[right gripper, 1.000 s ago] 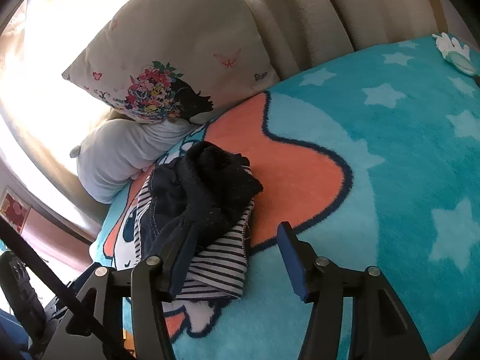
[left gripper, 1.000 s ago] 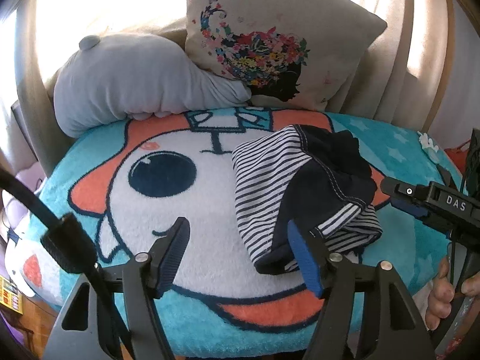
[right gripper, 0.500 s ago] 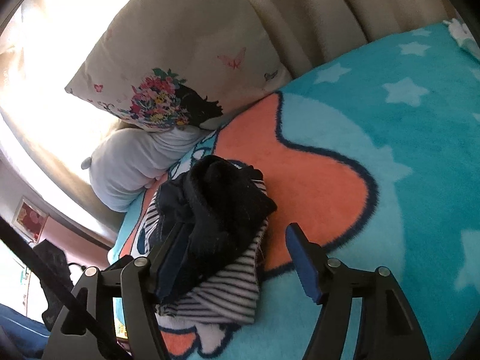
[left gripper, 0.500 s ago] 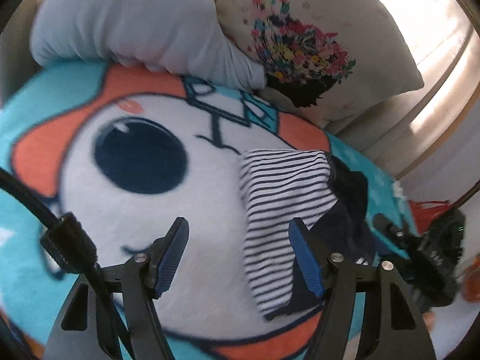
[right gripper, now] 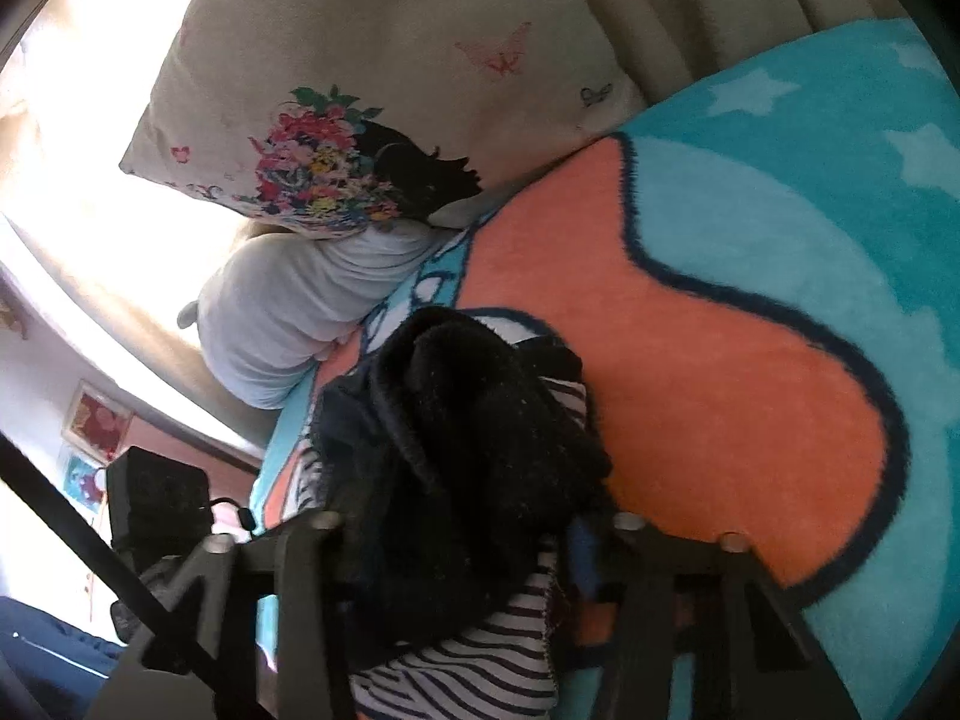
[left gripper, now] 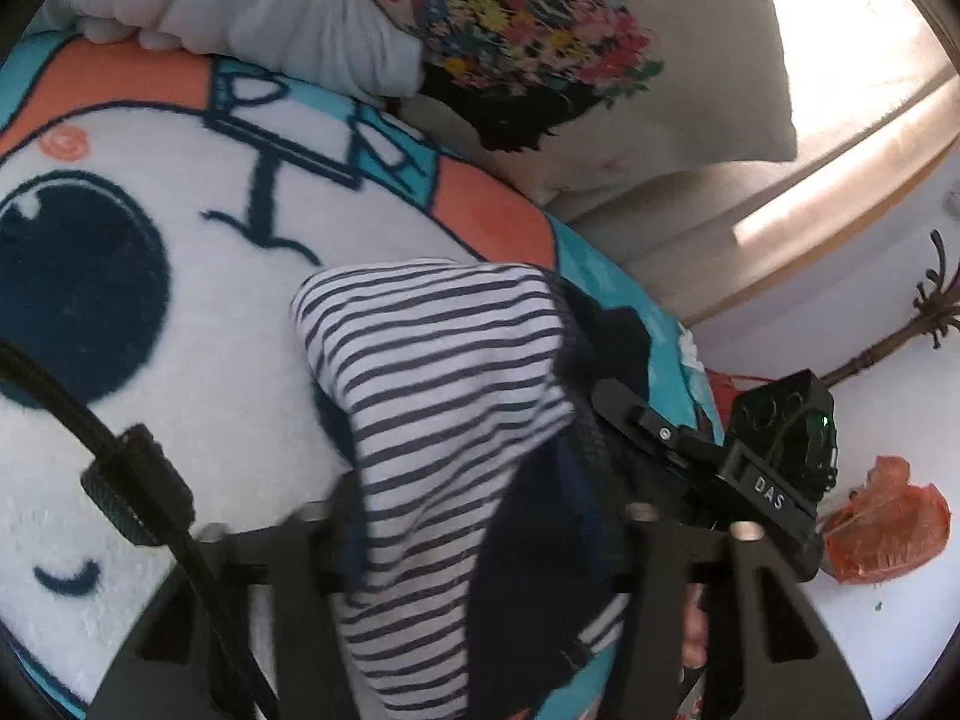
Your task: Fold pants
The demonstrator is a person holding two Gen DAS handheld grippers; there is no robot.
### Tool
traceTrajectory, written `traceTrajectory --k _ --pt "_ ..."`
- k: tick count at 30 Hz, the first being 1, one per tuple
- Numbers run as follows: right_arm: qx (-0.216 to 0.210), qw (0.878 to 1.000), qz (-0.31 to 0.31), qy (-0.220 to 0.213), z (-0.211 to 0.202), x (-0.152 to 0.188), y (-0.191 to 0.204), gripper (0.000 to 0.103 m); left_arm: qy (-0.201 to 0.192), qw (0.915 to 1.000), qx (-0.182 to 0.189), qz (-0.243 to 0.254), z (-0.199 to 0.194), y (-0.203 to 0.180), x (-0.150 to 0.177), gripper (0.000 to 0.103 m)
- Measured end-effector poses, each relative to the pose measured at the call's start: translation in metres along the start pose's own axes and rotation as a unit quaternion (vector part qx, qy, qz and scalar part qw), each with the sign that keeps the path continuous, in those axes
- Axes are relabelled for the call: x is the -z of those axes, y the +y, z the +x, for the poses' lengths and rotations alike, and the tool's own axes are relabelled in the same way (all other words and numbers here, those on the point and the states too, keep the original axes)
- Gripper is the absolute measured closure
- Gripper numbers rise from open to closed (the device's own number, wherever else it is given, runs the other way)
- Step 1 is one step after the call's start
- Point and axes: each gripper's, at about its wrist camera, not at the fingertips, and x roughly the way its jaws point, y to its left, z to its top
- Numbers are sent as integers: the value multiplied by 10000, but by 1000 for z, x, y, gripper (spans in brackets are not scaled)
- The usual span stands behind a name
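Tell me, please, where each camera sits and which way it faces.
Left wrist: on the left gripper, facing the bedhead; its fingers flank the striped pants; the right gripper shows beside them.
Right wrist: on the right gripper, facing across the cartoon blanket; the left gripper's body shows at lower left.
Shared: pants, floral pillow, grey pillow.

The pants [left gripper: 444, 396] are a bunched, partly folded bundle, white with navy stripes on one side and dark navy fabric on the other. They lie on the blanket [left gripper: 180, 324], just right of its big cartoon eye, near end between my jaws.
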Motion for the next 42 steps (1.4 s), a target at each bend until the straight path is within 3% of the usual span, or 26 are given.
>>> traceTrajectory --k 6,14,20,24,28,32,35,37,42 --pt "-165 9992 -347 -53 -8 -7 30 71 -280 9996 33 44 -20 -7 -18 64" --pt "-195 9974 -671 -161 13 -50 64 71 -532 9961 -611 340 -22 -7 -76 64" --pt "543 9976 -433 -16 57 -60 35 64 -297 9899 -1372 172 10 15 -90 64" --pt "679 9976 -132 -54 55 -56 16 53 -439 9886 -1429 170 -5 12 -79 64" --pt "735 9957 -337 -441 27 -58 30 53 -896 9877 -1243 312 -34 -14 -66 57" --pt "84 9969 -439 -640 4 -61 55 51 -912 9917 -799 435 -31 -29 -52 57" --pt "-648 9973 -125 -323 8 -64 57 51 -613 9948 -689 436 -4 -35 -43 57" --pt "-826 9963 196 -141 17 -64 48 51 -469 9960 -706 295 11 -33 -39 57" --pt "9 9969 382 -687 -1 -59 31 51 -326 9961 -791 202 29 -30 -33 57"
